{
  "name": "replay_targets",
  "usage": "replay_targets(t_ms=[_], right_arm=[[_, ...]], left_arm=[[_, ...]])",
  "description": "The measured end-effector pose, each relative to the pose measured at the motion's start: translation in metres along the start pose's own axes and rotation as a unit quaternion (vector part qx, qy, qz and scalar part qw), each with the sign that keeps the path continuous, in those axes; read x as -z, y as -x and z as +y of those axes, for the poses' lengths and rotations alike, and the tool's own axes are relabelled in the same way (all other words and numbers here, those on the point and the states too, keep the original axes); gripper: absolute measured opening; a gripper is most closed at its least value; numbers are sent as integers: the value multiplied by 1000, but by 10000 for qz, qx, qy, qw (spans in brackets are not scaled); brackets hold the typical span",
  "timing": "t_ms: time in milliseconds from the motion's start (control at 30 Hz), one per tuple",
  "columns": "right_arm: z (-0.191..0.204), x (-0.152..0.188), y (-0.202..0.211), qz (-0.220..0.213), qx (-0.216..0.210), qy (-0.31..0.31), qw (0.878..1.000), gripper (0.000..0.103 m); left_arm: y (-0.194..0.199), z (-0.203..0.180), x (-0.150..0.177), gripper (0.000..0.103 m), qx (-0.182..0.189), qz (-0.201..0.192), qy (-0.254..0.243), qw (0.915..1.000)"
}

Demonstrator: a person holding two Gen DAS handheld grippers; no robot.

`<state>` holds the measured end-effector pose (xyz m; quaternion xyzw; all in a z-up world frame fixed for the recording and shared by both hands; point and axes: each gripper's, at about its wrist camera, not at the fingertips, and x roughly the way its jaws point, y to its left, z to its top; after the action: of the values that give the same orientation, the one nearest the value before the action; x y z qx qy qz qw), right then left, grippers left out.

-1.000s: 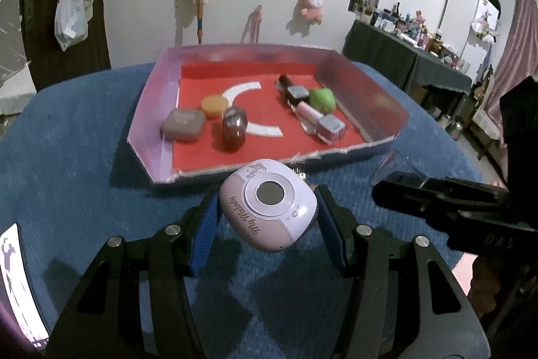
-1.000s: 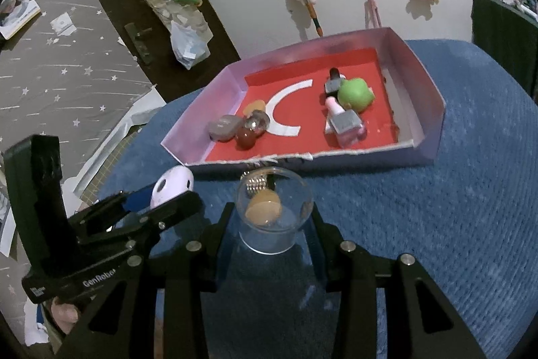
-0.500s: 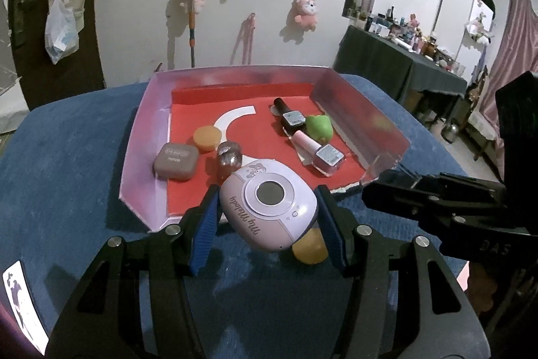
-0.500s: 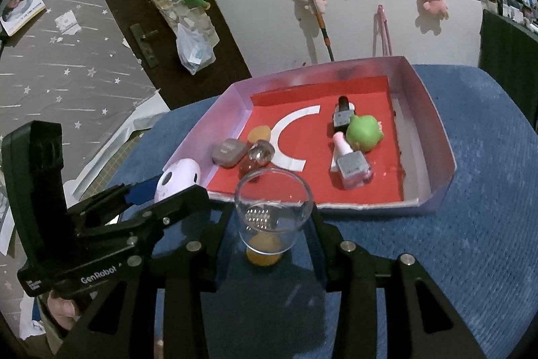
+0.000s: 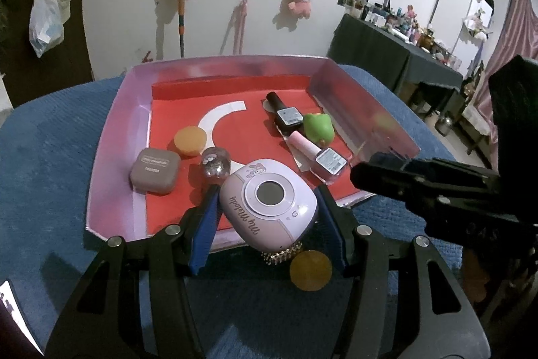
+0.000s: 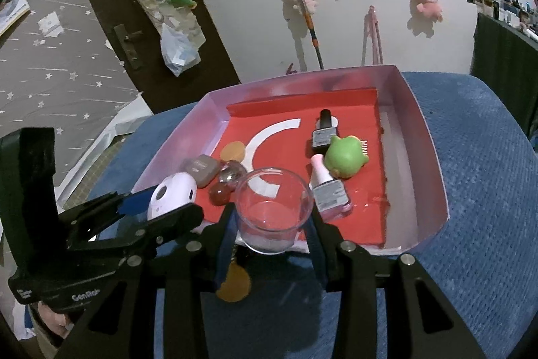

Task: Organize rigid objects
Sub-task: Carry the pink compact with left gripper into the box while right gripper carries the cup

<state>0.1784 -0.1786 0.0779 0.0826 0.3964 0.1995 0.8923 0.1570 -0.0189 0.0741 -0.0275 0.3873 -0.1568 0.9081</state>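
Change: since a second earlier we had carried both grippers toward the tray (image 5: 114,137); its near rim, then ahead of the fingers, now lay under them.
Left gripper (image 5: 267,211): clamped on the lilac mini camera (image 5: 269,207), pointing steeply down over the tray's near edge at 6 o'clock.
Right gripper (image 6: 272,221): jaws closed on the clear cup (image 6: 272,207), upright, over the same near rim, just beside the left gripper.
Edges: we saw low pink walls on all sides; the right wall stood near the green toy (image 5: 319,128).
Open room: bare red floor lay at 12 o'clock and along the tray's right strip.
In the tray: taupe case (image 5: 154,170) at 9 o'clock, orange disc (image 5: 190,140) behind it, glitter ball (image 5: 217,165) touching the camera's far side, dark polish bottle (image 5: 285,115) and pink polish bottle (image 5: 317,153) at 2 o'clock.
Outside: a second orange disc (image 5: 311,270) and gold clip (image 5: 280,254) lay on the blue cloth (image 5: 43,157) under the fingers.
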Motion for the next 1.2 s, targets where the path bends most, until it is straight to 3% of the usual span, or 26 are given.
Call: replay_targets(t_ms=[633,1200], right_arm=[[-16,-5,-36,330,214,-44,9992,43],[-18,-4,-53,608,268,6,9978,43]], left_arm=[[-34,4,2,54,133,476,53,9988],[-46,17,6,54,-64,631,178,9978]])
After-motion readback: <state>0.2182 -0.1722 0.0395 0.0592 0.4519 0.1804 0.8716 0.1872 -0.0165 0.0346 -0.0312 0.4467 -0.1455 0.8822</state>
